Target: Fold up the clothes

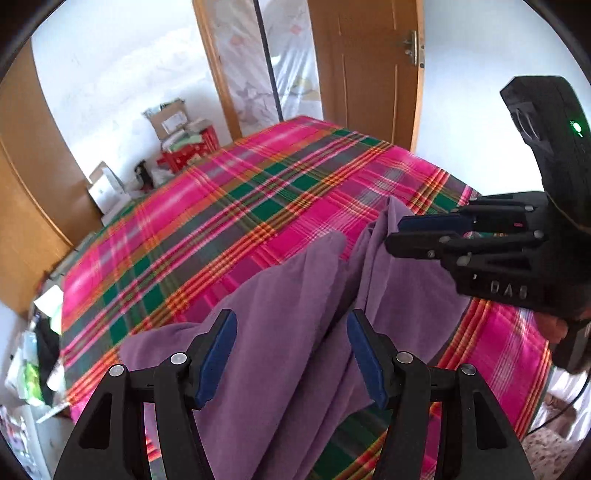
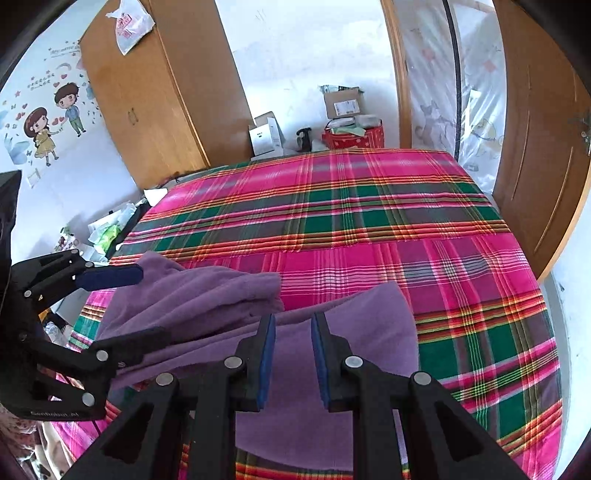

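The soft purple fleece garment lies bunched on the pink-and-green plaid bedspread, barely folded. The right gripper pinches a raised fold; the left gripper stands apart, gripping nothing.

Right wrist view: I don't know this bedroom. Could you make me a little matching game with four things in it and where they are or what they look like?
Things:
1. purple garment
2. bedspread
3. red box
4. plastic bag

Descriptions:
A. at the top of the wooden wardrobe
B. pink and green plaid
C. past the bedspread's far edge, by the wall
D. bunched on the near end of the bedspread

Pairs: 1-D, 2-B, 3-C, 4-A
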`<action>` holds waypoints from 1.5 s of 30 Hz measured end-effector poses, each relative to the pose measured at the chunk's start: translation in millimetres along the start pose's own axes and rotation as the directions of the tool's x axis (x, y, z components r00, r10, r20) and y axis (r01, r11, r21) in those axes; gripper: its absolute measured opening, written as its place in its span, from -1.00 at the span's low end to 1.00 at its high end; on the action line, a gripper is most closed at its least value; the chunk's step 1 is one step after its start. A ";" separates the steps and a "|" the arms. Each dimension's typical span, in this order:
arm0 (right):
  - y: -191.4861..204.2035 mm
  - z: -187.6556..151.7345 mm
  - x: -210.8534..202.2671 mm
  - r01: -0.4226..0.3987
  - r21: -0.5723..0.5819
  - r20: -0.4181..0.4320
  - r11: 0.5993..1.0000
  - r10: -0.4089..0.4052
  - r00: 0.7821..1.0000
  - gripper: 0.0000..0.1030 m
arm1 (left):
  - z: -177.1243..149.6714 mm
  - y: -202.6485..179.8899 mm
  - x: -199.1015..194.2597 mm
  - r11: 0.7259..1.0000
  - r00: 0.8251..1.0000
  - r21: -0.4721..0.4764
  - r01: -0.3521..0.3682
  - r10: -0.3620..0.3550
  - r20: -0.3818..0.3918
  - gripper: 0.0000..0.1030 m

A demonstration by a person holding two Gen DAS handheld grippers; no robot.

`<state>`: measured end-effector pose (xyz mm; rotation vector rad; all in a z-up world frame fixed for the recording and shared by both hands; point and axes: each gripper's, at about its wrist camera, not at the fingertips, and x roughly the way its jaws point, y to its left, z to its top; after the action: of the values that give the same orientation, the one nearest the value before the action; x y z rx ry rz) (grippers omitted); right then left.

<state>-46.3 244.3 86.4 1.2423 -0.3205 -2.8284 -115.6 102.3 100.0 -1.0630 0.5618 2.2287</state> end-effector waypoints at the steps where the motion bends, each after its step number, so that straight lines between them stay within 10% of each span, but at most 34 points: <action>1: 0.0 0.2 1.7 0.001 0.004 -0.005 1.000 -0.001 1.000 -0.59 | 0.9 0.0 4.0 1.000 1.000 0.001 0.010 -0.010 -0.010 0.25; 12: 3.8 -6.4 11.1 0.003 -0.003 -0.041 1.000 -0.003 0.999 -0.59 | 1.6 38.3 29.9 0.964 0.984 -0.223 0.146 -0.164 -0.069 -0.04; 25: 2.4 -15.7 22.4 -0.003 0.017 -0.075 1.000 0.004 0.997 -0.59 | -5.3 43.7 41.4 0.970 0.985 -0.216 0.114 -0.139 -0.103 -0.07; 29: 5.4 -14.8 20.5 -0.008 0.013 -0.068 1.000 0.009 0.998 -0.59 | -3.8 43.6 43.7 0.972 0.986 -0.213 0.101 -0.126 -0.107 -0.69; 45: 24.4 -4.6 6.6 -0.068 -0.013 -0.008 0.998 0.068 0.998 -0.59 | -16.9 108.1 8.3 0.884 0.988 -0.442 0.150 -0.143 0.050 -0.80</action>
<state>-48.6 218.9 83.5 1.2154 -0.3357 -2.7639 -183.4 16.0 95.8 -1.2599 -0.0517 2.2802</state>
